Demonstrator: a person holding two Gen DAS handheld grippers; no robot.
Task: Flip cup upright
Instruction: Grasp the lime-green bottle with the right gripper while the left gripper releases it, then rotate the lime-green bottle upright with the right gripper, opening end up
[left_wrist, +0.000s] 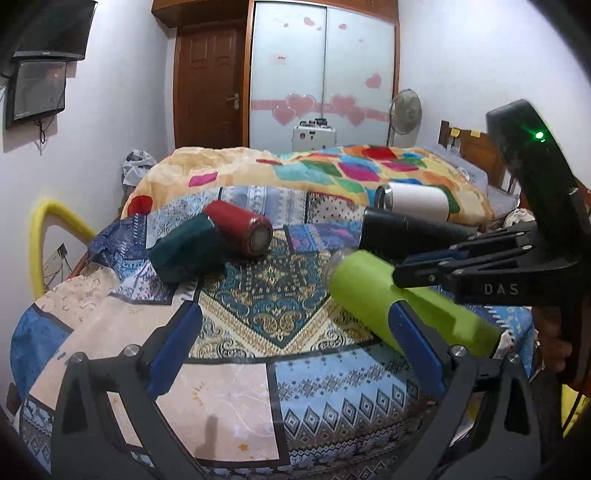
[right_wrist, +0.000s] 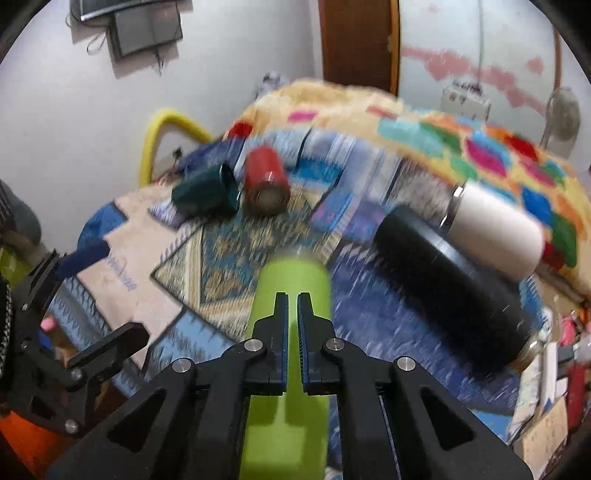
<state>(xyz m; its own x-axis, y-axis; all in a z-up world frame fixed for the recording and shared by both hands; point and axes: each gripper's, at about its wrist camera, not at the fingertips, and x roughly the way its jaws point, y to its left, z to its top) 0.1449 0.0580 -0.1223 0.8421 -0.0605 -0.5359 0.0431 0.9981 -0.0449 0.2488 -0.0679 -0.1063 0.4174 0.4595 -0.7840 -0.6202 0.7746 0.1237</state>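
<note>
A lime green cup lies on its side on the patterned bedspread; it also shows in the right wrist view. My right gripper has its jaws nearly together just above the cup's side; it shows from the side in the left wrist view. I cannot tell whether it pinches anything. My left gripper is open, its right finger against the green cup's near side, its left finger over bare cloth.
A dark green cup, a red cup, a black bottle and a white bottle lie on their sides farther back. A colourful blanket is heaped behind them. A yellow tube stands left.
</note>
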